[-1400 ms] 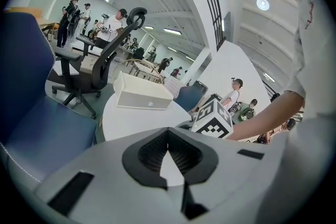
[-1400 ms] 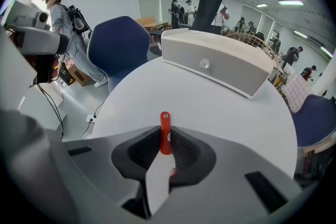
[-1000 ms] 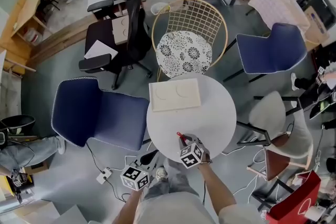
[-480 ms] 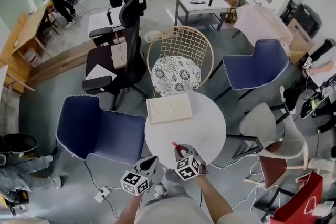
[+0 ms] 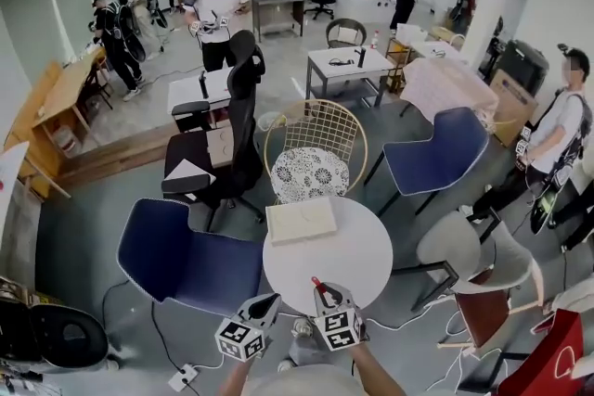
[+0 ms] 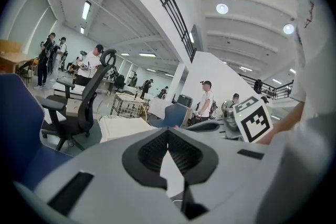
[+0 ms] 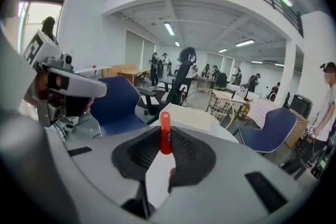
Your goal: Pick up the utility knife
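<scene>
Gripping the red utility knife (image 7: 165, 131) between the pads of the right gripper (image 7: 164, 145), with the jaws partly closed on its slim body and one end poking up past the fingertips. Holding it in the air, off the tabletop, just over the near rim of the round white table (image 5: 367, 260) as the head view shows it. Carrying the left gripper (image 6: 168, 132) just to the left of the right one, also at the near side of the table, with the jaws pressed together at the tips and nothing between them. Leaving a flat white tray (image 5: 301, 220) lying on the far-left part of the tabletop, well apart from the knife. Facing a ring of chairs round the table: a blue chair (image 5: 181, 260) at the left, a gold wire chair (image 5: 316, 144) with a patterned cushion on the far side, a black office chair (image 5: 237, 130) beyond that to the left, a second blue chair (image 5: 436, 153) at the far right, and a white chair (image 5: 473, 246) at the right. Looking out on several people (image 5: 218, 9) standing among desks at the far end of the room.
</scene>
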The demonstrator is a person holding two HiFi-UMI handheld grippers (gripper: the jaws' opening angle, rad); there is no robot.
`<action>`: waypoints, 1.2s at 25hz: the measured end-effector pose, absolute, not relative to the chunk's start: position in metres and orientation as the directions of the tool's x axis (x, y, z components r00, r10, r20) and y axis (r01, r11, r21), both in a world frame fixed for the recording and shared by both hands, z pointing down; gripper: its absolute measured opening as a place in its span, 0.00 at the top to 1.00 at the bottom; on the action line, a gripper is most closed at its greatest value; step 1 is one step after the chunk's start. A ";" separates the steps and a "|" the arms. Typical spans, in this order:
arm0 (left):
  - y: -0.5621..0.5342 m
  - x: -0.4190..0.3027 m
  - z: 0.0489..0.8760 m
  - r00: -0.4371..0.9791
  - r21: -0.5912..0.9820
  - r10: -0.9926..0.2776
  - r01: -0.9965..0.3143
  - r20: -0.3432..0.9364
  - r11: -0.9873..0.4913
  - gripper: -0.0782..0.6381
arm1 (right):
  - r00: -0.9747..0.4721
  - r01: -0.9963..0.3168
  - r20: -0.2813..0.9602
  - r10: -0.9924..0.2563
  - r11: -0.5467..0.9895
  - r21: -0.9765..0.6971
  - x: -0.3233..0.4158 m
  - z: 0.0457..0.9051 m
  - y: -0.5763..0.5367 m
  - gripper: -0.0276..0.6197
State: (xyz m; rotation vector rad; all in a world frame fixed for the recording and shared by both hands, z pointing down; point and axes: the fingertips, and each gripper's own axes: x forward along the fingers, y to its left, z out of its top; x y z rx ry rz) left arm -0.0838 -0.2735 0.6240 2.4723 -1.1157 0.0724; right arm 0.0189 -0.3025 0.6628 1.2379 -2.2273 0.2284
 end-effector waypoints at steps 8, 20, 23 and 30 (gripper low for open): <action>-0.229 -0.086 0.601 0.680 0.321 -0.718 -0.720 0.147 -0.616 0.87 | -0.400 -0.868 0.426 -0.811 0.484 0.107 0.024 0.615 -0.242 0.86; -0.158 -0.077 0.604 0.711 0.315 -0.690 -0.690 0.133 -0.651 0.87 | -0.384 -0.899 0.376 -0.843 0.434 0.058 0.025 0.614 -0.161 0.86; -0.146 -0.077 0.603 0.707 0.311 -0.693 -0.695 0.138 -0.648 0.87 | -0.381 -0.901 0.376 -0.845 0.430 0.052 0.026 0.613 -0.149 0.86; -0.113 -0.055 0.600 0.707 0.302 -0.693 -0.698 0.143 -0.650 0.87 | -0.390 -0.900 0.371 -0.843 0.434 0.040 0.046 0.611 -0.113 0.86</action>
